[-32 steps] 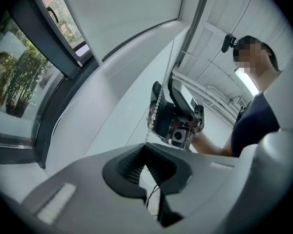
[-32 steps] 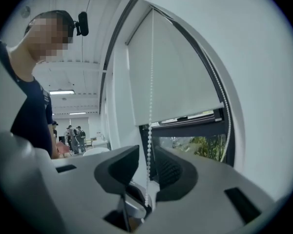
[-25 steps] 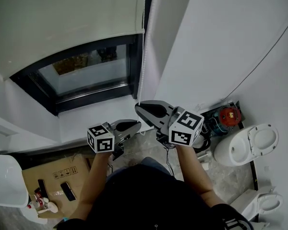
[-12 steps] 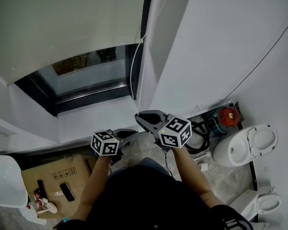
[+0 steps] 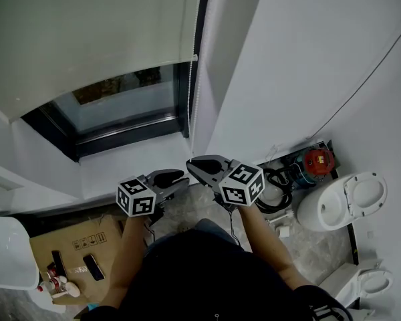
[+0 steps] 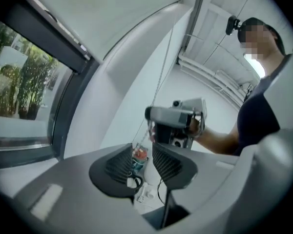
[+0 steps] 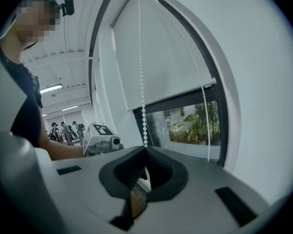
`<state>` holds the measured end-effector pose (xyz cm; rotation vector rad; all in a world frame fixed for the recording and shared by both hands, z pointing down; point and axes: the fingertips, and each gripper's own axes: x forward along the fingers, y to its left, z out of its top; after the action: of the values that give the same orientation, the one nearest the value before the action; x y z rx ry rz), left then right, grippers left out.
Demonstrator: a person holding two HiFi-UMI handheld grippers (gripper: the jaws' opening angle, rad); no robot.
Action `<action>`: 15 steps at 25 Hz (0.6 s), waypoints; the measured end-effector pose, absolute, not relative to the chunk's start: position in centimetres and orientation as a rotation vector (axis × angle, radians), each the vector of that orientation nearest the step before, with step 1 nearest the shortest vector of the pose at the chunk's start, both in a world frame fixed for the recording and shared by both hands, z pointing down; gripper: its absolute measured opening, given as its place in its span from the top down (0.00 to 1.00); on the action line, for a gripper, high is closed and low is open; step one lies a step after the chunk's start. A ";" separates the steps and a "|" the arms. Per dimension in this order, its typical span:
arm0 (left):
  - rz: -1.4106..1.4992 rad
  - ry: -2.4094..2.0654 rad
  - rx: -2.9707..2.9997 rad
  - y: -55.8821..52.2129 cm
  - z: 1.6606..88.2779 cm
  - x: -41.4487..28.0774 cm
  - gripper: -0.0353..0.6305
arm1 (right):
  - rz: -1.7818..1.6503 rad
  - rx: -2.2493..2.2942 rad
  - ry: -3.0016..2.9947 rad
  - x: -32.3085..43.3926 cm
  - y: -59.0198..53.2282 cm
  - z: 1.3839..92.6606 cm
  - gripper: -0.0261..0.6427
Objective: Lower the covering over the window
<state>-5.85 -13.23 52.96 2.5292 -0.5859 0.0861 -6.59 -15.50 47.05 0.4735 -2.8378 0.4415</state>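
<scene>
Right hand-held gripper (image 7: pixel 145 151) tight on bead chain (image 7: pixel 141 82): right gripper view only

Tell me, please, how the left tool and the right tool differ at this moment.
The left tool has just been opening, jaws apart; the right tool is shut. The left tool holds nothing; the right tool grips the bead chain. Both carry marker cubes.
</scene>
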 end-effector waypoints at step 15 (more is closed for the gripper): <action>-0.176 -0.662 2.842 -16.0 37.5 -5.9 0.78 | 0.427 0.473 -2.839 -6.4 -14.7 46.9 0.94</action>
<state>-5.95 -15.96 37.49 2.8423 -0.6621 -0.1756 -6.36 -14.73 46.92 0.4733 -2.8387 0.4273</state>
